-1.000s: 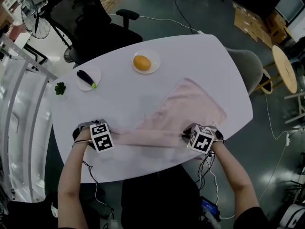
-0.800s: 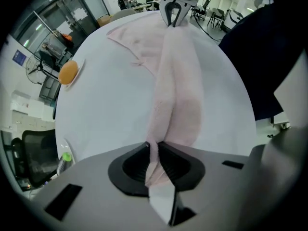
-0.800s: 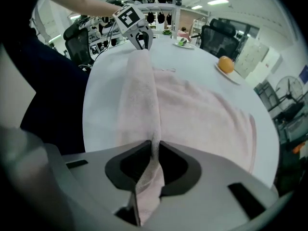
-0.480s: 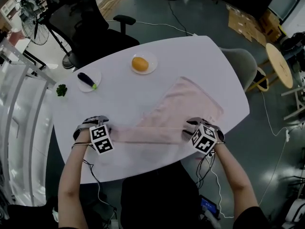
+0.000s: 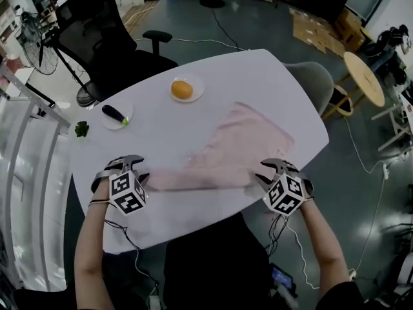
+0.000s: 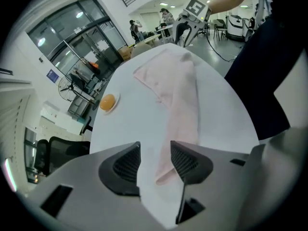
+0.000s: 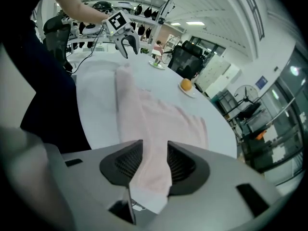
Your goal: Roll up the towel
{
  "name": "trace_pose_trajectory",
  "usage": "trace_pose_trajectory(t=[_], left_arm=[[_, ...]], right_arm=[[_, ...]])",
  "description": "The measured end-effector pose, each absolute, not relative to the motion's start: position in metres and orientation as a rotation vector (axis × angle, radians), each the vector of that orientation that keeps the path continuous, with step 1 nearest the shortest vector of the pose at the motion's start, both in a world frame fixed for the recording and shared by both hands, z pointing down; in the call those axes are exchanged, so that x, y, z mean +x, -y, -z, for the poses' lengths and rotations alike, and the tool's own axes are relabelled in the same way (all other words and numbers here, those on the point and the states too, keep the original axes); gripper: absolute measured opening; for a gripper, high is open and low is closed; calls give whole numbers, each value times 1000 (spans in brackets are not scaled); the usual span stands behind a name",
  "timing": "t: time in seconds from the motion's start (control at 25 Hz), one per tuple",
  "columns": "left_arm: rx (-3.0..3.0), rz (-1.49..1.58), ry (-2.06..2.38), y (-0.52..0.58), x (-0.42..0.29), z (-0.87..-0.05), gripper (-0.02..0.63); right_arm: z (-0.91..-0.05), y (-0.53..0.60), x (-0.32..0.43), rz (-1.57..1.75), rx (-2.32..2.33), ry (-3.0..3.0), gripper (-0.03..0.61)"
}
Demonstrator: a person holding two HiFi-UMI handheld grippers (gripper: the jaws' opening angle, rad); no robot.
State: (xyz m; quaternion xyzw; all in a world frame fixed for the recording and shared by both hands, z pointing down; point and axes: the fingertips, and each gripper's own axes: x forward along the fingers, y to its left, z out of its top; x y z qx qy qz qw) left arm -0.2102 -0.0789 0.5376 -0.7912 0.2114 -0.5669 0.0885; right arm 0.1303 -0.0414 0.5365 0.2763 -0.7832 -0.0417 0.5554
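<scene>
We hold left gripper point(image 6: 155, 146), jaws just widening, and right gripper point(image 7: 155, 146), just narrowing, both spread astride the loose pale pink cloth towel point(image 5: 239, 150).

Left gripper point(image 6: 155, 146), right gripper point(image 7: 155, 143) — fingers just opened, apart.

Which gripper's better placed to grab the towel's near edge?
Right gripper, likely: the towel fills the gap between its just-opened jaws; the left gripper, also just opened, has only the towel's tip.
</scene>
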Motion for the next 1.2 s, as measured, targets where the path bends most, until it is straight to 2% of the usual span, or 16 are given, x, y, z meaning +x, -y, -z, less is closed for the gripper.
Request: trace_pose_trajectory(t=[0.48,1.0,1.08,1.2], left_arm=[[-2393,1612,-298,0,-146,-568,219],[-2301,1719,-318,20,-142,-609,212],[-2303,1717,-351,26,-140,-610,182],[-2271,1733,-365,33,-140,-612,134]], right_arm=[[-561,-1,124,109,641,1809,173],[-620,-7,157,65,559,1694,132],[-623,-4,163,74,553,1682,119],[-624,3,166,113,538,1666,62]])
